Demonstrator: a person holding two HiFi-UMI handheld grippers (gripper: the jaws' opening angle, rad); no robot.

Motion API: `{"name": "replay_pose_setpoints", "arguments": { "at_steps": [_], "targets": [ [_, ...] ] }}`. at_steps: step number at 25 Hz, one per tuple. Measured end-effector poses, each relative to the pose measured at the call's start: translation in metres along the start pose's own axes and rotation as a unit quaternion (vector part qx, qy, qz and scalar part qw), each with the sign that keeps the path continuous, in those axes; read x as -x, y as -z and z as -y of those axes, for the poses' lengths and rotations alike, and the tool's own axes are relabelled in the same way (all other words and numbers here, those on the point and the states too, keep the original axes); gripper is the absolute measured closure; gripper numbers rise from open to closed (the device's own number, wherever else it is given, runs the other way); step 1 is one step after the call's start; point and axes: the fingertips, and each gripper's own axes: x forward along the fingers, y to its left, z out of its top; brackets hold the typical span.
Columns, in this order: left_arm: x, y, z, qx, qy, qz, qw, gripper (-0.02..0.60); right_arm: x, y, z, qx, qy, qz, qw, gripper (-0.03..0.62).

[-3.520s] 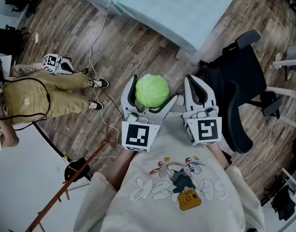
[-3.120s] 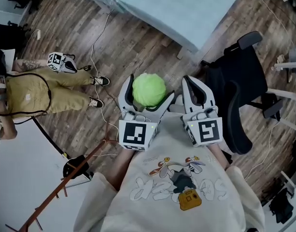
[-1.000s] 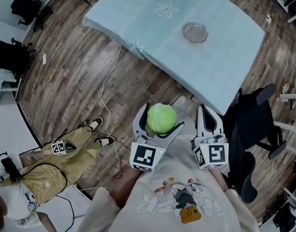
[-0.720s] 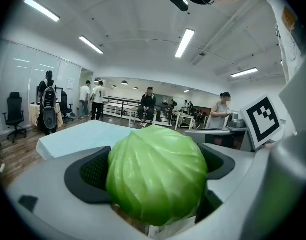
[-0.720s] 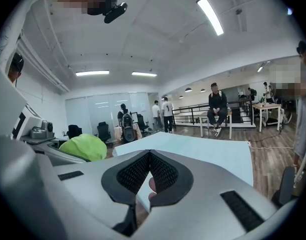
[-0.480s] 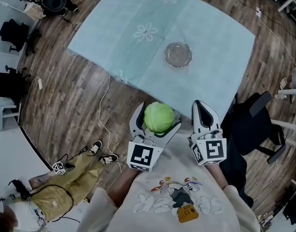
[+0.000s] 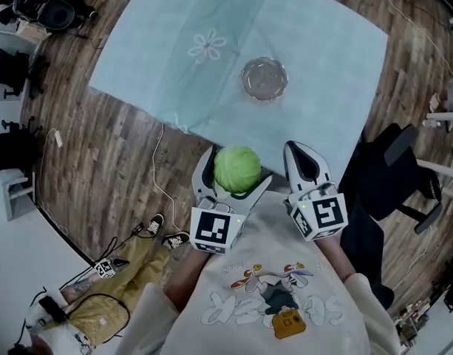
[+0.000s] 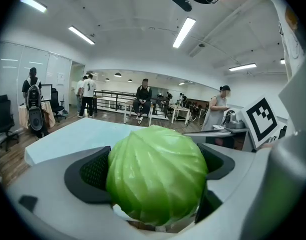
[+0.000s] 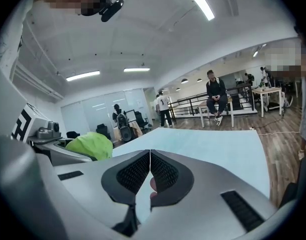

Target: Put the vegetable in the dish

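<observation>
Clamping the cabbage (image 7: 237,170), the left gripper (image 7: 239,166) had come nearer the table (image 7: 329,65) and dish (image 7: 264,79); the right gripper (image 7: 298,151) stayed closed, empty.

**Layout, seen from above**

Between the jaws of my left gripper (image 7: 236,170): round green cabbage (image 8: 156,179), by the near edge of the cloth-covered table (image 7: 326,58). Clear glass dish (image 7: 264,78) on that table, well ahead. My right gripper (image 7: 298,154) just right of the cabbage. Black office chair (image 7: 392,176) farther right.
</observation>
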Motion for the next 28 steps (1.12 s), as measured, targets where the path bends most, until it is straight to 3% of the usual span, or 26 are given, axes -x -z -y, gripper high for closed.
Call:
{"name": "replay_pose_setpoints", "arguments": {
  "at_steps": [6,11,14,17,28],
  "targets": [
    [-0.023,-0.017,-0.009,-0.027,0.028,0.0,0.9992,0.04,-0.007,-0.013,0.021,0.009,0.031,0.009,0.999,0.576],
    [-0.05,-0.008,-0.013,-0.039,0.055,-0.019,0.9976,0.04,-0.02,-0.008,0.033,-0.009,0.052,0.0,0.999,0.576],
    [-0.068,-0.006,-0.014,-0.046,0.065,-0.023,0.9966,0.04,-0.024,-0.009,0.03,0.046,0.04,-0.004,0.998,0.576],
    [-0.088,-0.008,-0.017,-0.06,0.073,-0.022,0.9953,0.04,-0.035,-0.003,0.033,0.09,0.033,-0.044,0.994,0.576],
    [-0.142,0.004,-0.036,-0.058,0.091,-0.029,0.9938,0.04,-0.06,0.009,0.071,0.055,0.052,-0.044,0.996,0.576]
  ]
}}
